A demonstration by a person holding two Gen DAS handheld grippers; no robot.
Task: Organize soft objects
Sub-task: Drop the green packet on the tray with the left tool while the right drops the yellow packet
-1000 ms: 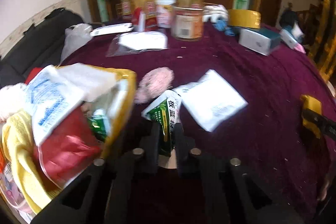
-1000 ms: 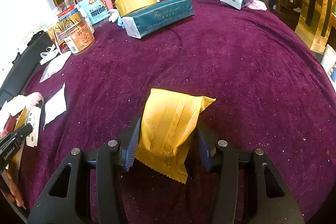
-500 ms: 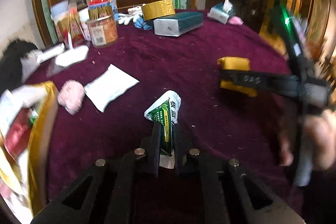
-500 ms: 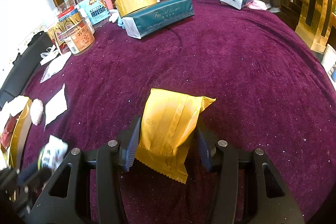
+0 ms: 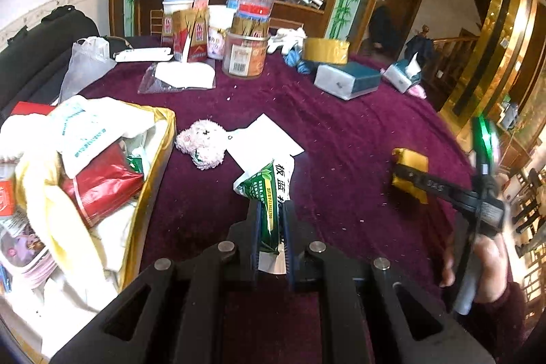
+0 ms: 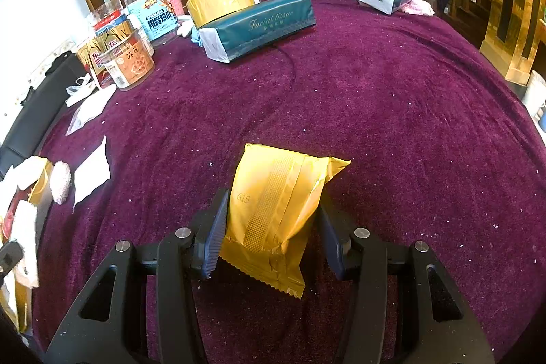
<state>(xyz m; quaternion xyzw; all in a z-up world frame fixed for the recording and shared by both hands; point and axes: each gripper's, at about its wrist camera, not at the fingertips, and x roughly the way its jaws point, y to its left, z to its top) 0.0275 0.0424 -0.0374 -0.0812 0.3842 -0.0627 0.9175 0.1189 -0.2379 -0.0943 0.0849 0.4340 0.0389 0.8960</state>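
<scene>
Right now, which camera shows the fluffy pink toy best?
The left wrist view. There the fluffy pink toy lies in plain sight on the purple tablecloth, between the gold box and a white packet. In the right wrist view it is only a small pink lump at the far left edge.

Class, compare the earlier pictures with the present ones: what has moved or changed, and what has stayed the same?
The left hand-held gripper swung right, away from the gold bin, then partway back, staying shut on the green sachet. Nothing was picked up or released. The right hand-held gripper kept still, holding the yellow packet; the pink plush and white packet lie where they were.
</scene>
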